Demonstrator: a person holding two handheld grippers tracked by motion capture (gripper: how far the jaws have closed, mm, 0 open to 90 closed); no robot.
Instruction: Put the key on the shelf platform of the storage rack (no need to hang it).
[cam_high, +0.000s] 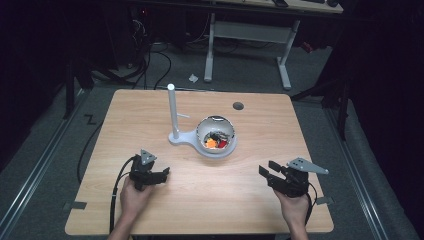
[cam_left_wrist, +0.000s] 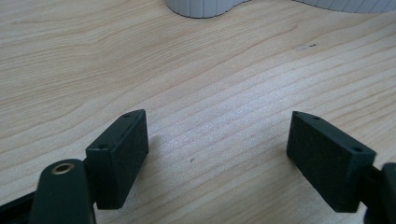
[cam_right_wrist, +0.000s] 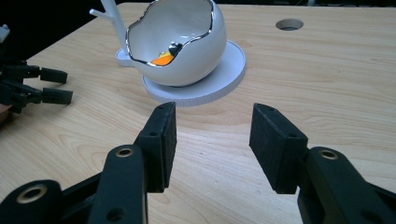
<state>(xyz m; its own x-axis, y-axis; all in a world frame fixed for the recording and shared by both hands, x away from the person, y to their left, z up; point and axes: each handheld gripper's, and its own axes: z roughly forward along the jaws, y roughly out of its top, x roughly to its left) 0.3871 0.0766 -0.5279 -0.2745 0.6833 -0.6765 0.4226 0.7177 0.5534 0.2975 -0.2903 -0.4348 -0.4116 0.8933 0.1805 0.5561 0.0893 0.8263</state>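
Both tools rest low over the pale wooden desk (cam_high: 150, 107), each gripped from behind by a hand coming in from the near edge. Left tool (cam_high: 162, 175) points toward the middle, jaws spread wide over bare wood, nothing between them. Right tool (cam_high: 265, 170) angles inward toward the white egg-shaped bowl with a jagged silver rim (cam_high: 216, 136), jaws parted with nothing between them. That bowl sits on a white round stand with an upright post (cam_high: 171, 112) at mid-desk, well apart from both tools, holding small orange and dark pieces (cam_high: 215, 142).
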